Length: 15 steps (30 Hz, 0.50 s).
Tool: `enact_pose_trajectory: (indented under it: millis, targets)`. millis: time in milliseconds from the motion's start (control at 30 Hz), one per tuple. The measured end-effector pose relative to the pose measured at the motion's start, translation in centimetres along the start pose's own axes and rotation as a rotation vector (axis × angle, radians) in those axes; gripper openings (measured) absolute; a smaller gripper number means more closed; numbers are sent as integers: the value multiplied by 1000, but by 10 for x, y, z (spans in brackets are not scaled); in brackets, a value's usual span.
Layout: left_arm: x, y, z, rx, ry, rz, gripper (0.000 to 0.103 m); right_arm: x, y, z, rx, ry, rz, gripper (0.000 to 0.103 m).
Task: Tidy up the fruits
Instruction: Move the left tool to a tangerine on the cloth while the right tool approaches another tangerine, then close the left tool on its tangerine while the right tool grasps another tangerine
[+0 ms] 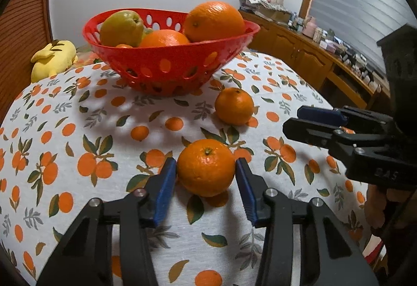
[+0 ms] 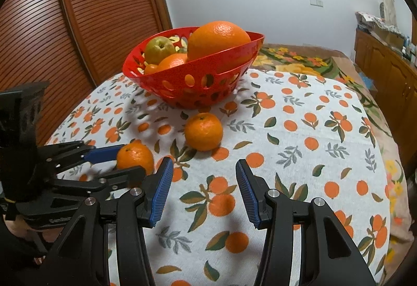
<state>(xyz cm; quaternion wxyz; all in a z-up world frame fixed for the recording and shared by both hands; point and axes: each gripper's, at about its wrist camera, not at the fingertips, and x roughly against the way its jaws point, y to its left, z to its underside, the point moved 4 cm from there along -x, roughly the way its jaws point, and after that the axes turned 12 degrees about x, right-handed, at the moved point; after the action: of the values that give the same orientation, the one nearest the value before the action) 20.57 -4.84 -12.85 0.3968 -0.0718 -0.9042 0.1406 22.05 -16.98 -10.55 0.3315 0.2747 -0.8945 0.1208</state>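
Note:
A mandarin (image 1: 206, 171) lies on the orange-print tablecloth (image 1: 78, 129), and my left gripper (image 1: 204, 164) is shut on it, one blue pad against each side. The right wrist view shows the same mandarin (image 2: 135, 157) between the left gripper's (image 2: 133, 158) fingers. A second mandarin (image 1: 234, 106) (image 2: 203, 131) lies loose in front of the red perforated basket (image 1: 166, 69) (image 2: 198, 82). The basket holds a large orange (image 1: 213, 21), a smaller orange (image 1: 164, 38) and a green-yellow fruit (image 1: 121, 28). My right gripper (image 2: 204, 166) (image 1: 291, 118) stands open above bare cloth, to the right of the held mandarin.
A yellow plush toy (image 1: 53, 56) lies behind the basket at the left. A wooden sideboard (image 1: 312, 56) crowded with small items runs along the right wall. A slatted wooden door (image 2: 78, 12) stands at the left, and a floral blanket (image 2: 299, 61) lies beyond the tablecloth.

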Motion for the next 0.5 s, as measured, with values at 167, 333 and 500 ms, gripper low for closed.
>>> enact_pose_trajectory:
  millis: [167, 333, 500]
  targets:
    - [10, -1, -1, -6, -54, -4, 45, -9, -4, -3, 2, 14, 7, 51]
    - [17, -1, -1, -12, -92, -6, 45, -19, -6, -7, 3, 14, -1, 56]
    - [23, 1, -3, -4, -121, -4, 45, -29, -9, -13, 3, 9, -6, 57]
